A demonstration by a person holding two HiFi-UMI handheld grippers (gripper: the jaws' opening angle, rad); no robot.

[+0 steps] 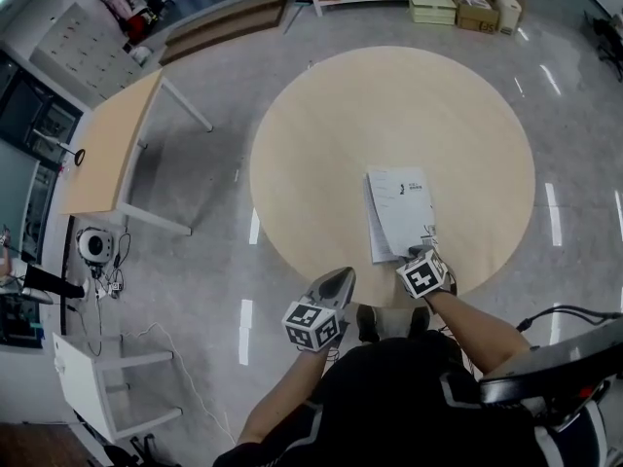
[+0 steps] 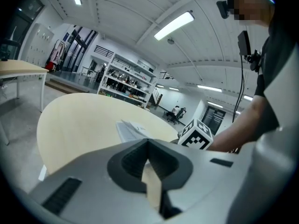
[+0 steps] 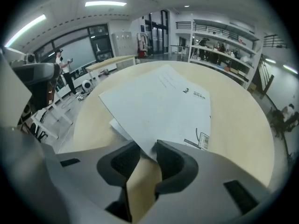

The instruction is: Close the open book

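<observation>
**A:** Book (image 1: 399, 212) sits lower right on the round table (image 1: 321, 134), cover down, looks basically closed. Right claw (image 3: 147, 149) is spread, with the cover's corner loose in the gap. Pull away sloppy and it could snag, flipping the cover back or dragging the book off the near edge.

**B:** Only the right gripper view shows that corner. Head view shows the left claw (image 1: 338, 278) off the table; its own view shows it pressed together, empty.

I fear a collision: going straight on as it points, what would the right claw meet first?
Probably the book: its cover's corner lies between the right claw's open jaws.
</observation>
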